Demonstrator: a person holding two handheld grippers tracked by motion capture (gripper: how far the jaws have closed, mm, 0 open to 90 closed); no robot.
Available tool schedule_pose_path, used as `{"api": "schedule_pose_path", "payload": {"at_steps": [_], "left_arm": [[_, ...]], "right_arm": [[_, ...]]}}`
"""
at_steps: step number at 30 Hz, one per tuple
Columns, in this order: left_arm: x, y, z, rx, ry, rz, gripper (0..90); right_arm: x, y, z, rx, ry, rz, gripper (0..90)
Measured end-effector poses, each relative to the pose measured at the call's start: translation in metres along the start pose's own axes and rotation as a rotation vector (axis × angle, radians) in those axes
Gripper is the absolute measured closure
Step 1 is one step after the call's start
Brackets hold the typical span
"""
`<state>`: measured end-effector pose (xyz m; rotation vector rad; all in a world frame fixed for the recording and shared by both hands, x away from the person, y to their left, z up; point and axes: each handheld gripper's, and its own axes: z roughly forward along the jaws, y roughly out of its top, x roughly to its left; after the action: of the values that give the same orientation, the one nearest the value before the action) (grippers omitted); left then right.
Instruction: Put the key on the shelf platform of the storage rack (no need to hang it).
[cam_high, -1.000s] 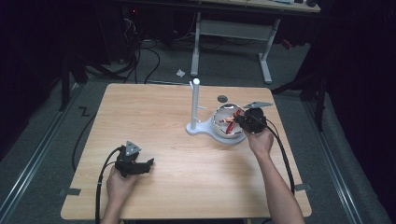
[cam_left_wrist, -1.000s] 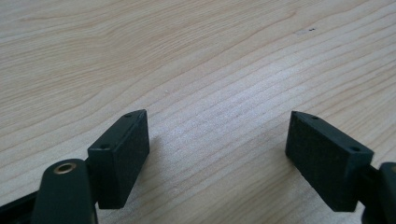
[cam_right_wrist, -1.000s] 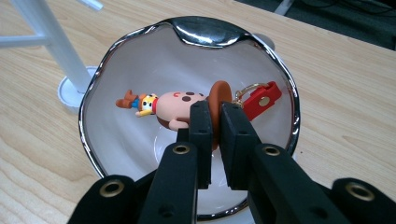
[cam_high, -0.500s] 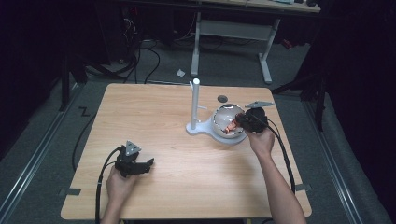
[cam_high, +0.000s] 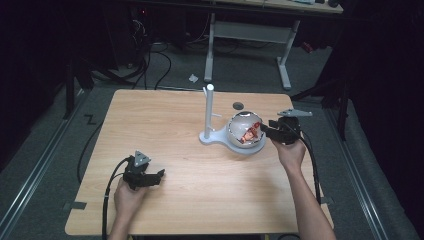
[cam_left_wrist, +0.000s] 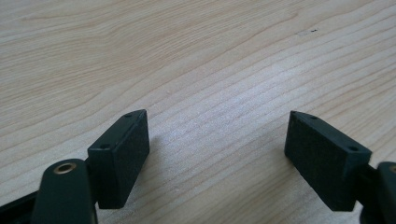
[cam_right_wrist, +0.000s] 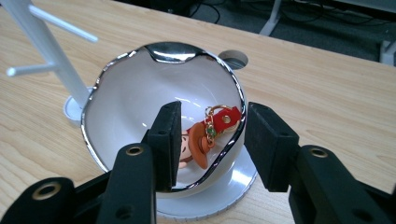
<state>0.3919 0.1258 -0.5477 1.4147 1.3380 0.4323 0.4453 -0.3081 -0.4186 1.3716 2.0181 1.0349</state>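
A shiny silver bowl (cam_high: 239, 124) (cam_right_wrist: 163, 51) lies tipped on its side on the round base (cam_right_wrist: 236, 179) of a white peg stand (cam_high: 209, 112) (cam_right_wrist: 49, 49), its white inside facing my right gripper. Inside it rests a small red and orange keychain figure (cam_high: 248, 134) (cam_right_wrist: 203, 142) with a gold ring. My right gripper (cam_high: 264, 128) (cam_right_wrist: 214, 112) straddles the bowl's near rim, one jaw inside and one outside, shut on it. My left gripper (cam_high: 159, 175) (cam_left_wrist: 217, 126) rests low over bare wood near the table's front left, open and holding nothing.
A round cable hole (cam_high: 238, 105) (cam_right_wrist: 233, 58) sits in the wooden table (cam_high: 165, 120) just behind the bowl. Beyond the far edge there are desk legs (cam_high: 285, 60) and cables on the dark floor.
The bowl has been tipped up from lying open to standing on its side, mouth toward the right gripper. The left gripper has stayed put.
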Motion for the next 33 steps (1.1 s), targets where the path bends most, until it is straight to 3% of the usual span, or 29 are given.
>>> {"api": "schedule_pose_path", "payload": {"at_steps": [20,33], "left_arm": [[0.0,0.0,0.0,-0.001,0.0,-0.001,22.4],[0.0,0.0,0.0,0.0,0.0,0.0,22.4]], "right_arm": [[-0.005,-0.002,-0.052,-0.076,0.008,0.015,52.7],[-0.01,-0.021,-0.076,-0.119,0.021,0.051,50.4]]}}
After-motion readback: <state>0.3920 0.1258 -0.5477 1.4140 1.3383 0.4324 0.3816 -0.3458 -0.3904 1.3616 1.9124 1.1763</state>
